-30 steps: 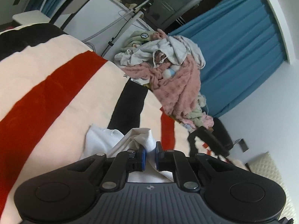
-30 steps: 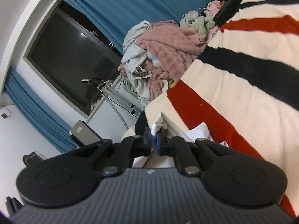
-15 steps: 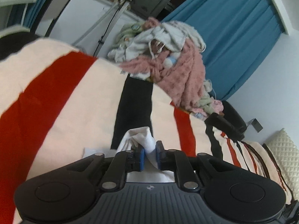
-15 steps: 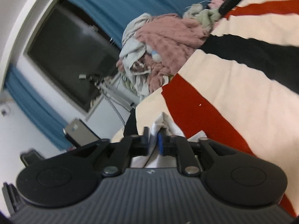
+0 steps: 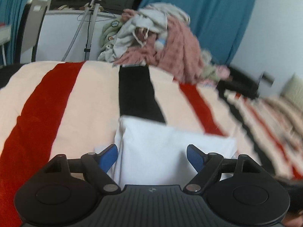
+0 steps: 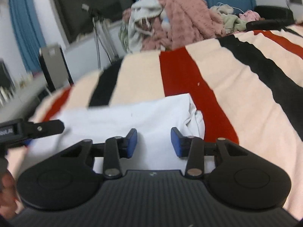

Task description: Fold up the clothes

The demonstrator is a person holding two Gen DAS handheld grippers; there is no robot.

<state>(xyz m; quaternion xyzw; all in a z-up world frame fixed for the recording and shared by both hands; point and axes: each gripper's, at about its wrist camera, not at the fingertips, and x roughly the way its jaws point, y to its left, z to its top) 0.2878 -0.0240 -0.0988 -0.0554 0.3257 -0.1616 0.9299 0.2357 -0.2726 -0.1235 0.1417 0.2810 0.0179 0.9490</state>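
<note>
A white garment (image 5: 170, 145) lies folded flat on the striped blanket (image 5: 56, 98), just ahead of both grippers. It also shows in the right wrist view (image 6: 123, 117). My left gripper (image 5: 152, 157) is open and empty, its blue pads on either side of the garment's near edge. My right gripper (image 6: 153, 142) is open and empty over the garment's right end. The left gripper's finger (image 6: 45, 127) shows at the left edge of the right wrist view.
A heap of unfolded clothes, pink and grey (image 5: 162, 37), sits at the blanket's far edge; it also shows in the right wrist view (image 6: 176, 17). A blue curtain (image 5: 208, 9), a metal stand (image 5: 90, 19) and a black bag (image 6: 270, 17) lie beyond.
Both grippers were shut on white cloth held bunched up; now both are open and the garment lies flat and folded on the blanket. Both views have swung level.
</note>
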